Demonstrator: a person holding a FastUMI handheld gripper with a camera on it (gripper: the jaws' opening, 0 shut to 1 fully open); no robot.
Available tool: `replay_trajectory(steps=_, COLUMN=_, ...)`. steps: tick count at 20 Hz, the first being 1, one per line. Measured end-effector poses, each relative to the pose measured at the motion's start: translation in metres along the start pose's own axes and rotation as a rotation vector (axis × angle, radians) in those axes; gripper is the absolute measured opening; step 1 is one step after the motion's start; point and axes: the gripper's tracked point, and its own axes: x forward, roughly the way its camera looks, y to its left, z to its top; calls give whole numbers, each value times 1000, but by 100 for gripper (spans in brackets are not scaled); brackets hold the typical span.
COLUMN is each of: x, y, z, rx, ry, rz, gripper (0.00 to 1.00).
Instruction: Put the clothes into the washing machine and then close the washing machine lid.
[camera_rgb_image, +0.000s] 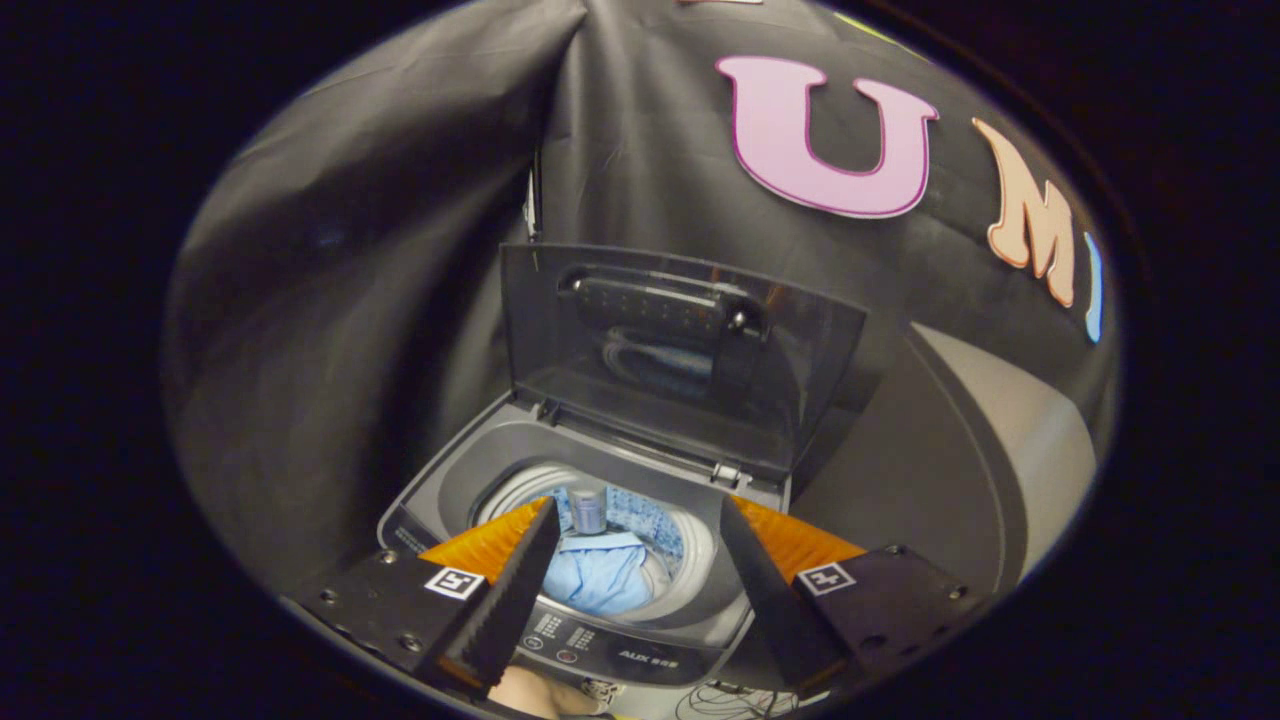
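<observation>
Light-blue cloth garment (603, 578) lies in the drum; clear smoked-plastic lid (680, 350) stands upright.
Gripper (640, 570) fingers spread, holding nothing; closing remains.

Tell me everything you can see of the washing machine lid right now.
The washing machine lid stands open, tipped up and back on two hinges at the rear of the machine's top, close to the black cloth wall. It is a dark, see-through panel, smoky plastic or glass by the look, with a dark handle bar across its upper part. Nothing touches it besides the hinges. Below it the drum holds light blue clothes. The gripper hangs open above the drum, fingers spread and holding nothing, well short of the lid.
</observation>
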Motion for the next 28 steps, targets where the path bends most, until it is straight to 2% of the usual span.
replay_trajectory(steps=9, x=3, y=-32, z=126, rx=85, ry=-277, rz=-122, gripper=97)
replay_trajectory(steps=15, x=42, y=-74, z=184, rx=104, ry=-385, rz=-260, gripper=97)
replay_trajectory(steps=23, x=106, y=-116, z=184, rx=101, ry=-348, rz=-394, gripper=96)
replay_trajectory(steps=28, x=130, y=-124, z=184, rx=85, ry=-364, rz=-428, gripper=97)
